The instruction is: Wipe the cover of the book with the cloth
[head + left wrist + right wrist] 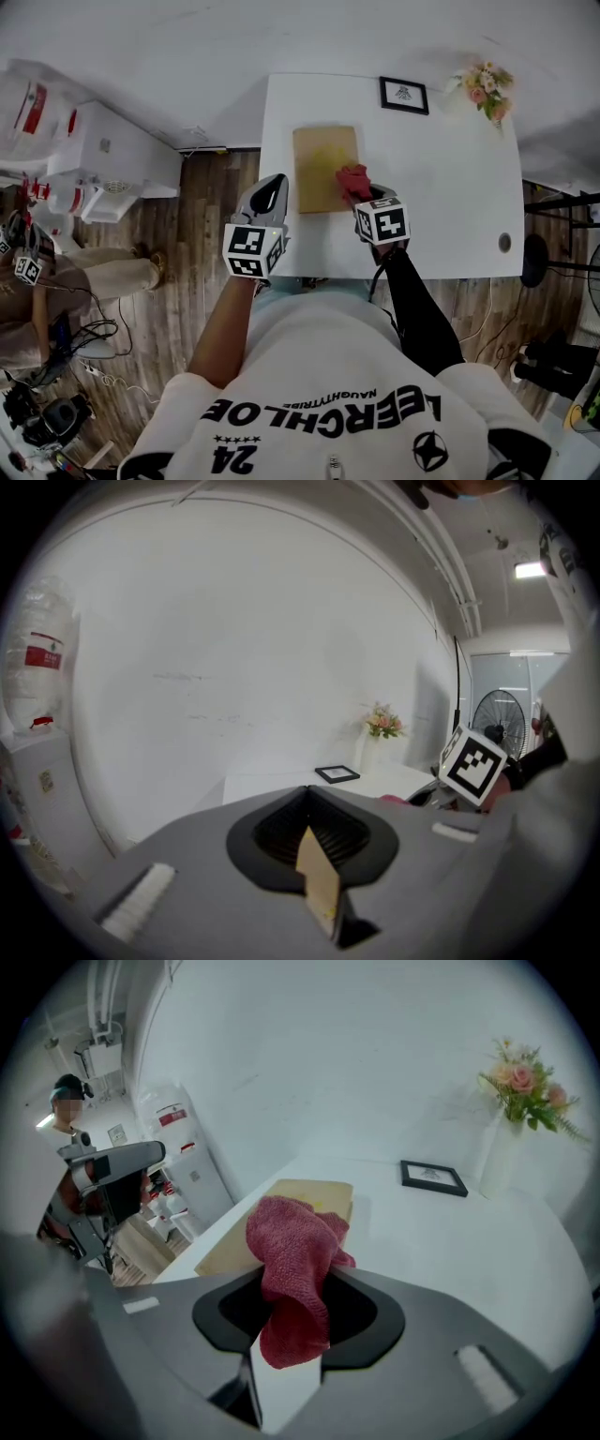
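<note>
- left gripper (312,850): held off the near left side of the table (441,187), aimed toward the far wall. jaws are seen together; a tan strip shows at their seam, and what it is cannot be told. nothing else is held.
- right gripper (368,197): clamped on the cloth (291,1260). a fold is pinched between the jaws and the loose end is bunched out ahead of the tips.
- cloth: red, knitted. judged soft, light and limp; it is expected to crumple under pressure, not spread flat, so a low, flat pass is likely needed. the present hold, at a fold, looks sound.
- book (323,164): tan cover, laid flat near the table's left edge, just ahead of both grippers. the cloth is seen over its near right part; contact with the cover cannot be confirmed.
- book handling (judgement): stiff, flat and fairly light, and liable to slide on the smooth white top when wiped. it could be steadied by pressing down at the near left corner, which lies closest to the left gripper.
- frame (403,95): lying well beyond the book.
- flowers (487,87): at the far right corner, well apart from the work.
</note>
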